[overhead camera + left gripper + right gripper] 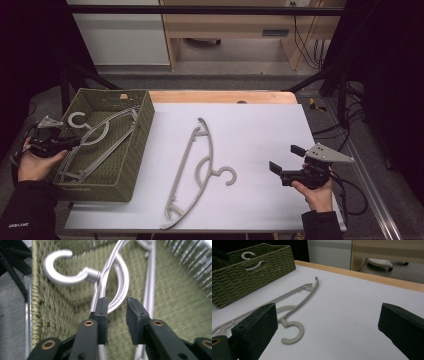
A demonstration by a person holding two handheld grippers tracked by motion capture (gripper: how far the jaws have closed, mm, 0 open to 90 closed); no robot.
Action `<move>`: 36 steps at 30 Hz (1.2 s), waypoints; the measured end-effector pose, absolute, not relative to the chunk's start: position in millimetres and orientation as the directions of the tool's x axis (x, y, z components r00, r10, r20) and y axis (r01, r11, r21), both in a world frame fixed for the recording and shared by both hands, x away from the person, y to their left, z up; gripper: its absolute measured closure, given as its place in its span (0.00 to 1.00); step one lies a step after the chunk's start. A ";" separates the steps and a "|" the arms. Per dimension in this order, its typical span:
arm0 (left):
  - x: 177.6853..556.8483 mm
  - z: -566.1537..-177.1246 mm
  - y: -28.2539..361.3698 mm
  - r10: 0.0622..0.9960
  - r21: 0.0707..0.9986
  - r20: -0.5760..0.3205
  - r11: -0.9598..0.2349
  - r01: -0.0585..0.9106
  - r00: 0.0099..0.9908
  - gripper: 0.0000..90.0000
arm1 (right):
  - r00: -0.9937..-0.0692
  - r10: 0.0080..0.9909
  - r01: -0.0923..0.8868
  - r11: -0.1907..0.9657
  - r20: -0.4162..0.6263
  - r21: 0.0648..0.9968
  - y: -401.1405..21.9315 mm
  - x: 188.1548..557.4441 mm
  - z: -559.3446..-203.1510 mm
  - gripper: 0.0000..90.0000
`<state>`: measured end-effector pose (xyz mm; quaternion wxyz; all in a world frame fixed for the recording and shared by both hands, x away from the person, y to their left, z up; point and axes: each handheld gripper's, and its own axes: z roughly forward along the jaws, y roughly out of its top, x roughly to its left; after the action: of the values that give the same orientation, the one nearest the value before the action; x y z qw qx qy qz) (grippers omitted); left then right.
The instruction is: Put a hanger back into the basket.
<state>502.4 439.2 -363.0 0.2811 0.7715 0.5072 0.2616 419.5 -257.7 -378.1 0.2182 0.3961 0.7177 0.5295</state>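
Observation:
A green woven basket [97, 191] stands at the table's left, with a grey plastic hanger [120, 116] lying in it. My left gripper [75, 143] reaches over the basket's left rim. In the left gripper view its jaws [117, 305] stand a little apart just above the hanger's neck and ring, below the white hook [53, 277], with nothing between them. A second, beige hanger [218, 171] lies flat on the white table top, hook to the right. My right gripper [286, 158] hovers wide open to the right of it, empty; that hanger's hook [302, 333] lies ahead of its jaws [327, 312].
The white sheet [260, 130] covers the table, with a wooden edge [225, 96] at the back. The basket [249, 277] stands far left in the right gripper view. Black frame bars and cables run along the right side; cabinets stand beyond the table.

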 end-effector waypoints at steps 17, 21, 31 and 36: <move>457.2 -326.5 363.9 0.884 0.897 -0.024 -0.187 0.401 0.467 0.34 | -0.596 0.795 0.329 0.115 0.111 0.937 -258.4 417.1 -375.9 0.03; 451.7 -328.6 347.2 0.870 0.905 -0.022 -0.193 0.380 0.493 0.28 | -0.597 0.794 0.327 0.115 0.111 0.938 -257.2 416.9 -375.4 0.03; 426.2 -344.7 295.1 0.793 0.938 -0.047 -0.174 0.300 0.607 0.18 | -0.617 0.776 0.340 0.112 0.132 0.934 -245.3 419.0 -379.9 0.04; 418.2 -352.2 281.6 0.773 0.944 -0.057 -0.164 0.285 0.632 0.16 | -0.631 0.766 0.341 0.128 0.126 0.931 -235.4 419.7 -381.8 0.03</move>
<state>418.2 281.6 -352.2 0.5348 0.7279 0.3636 0.2281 419.7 -235.4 -381.8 0.1969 0.3819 0.7247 0.5388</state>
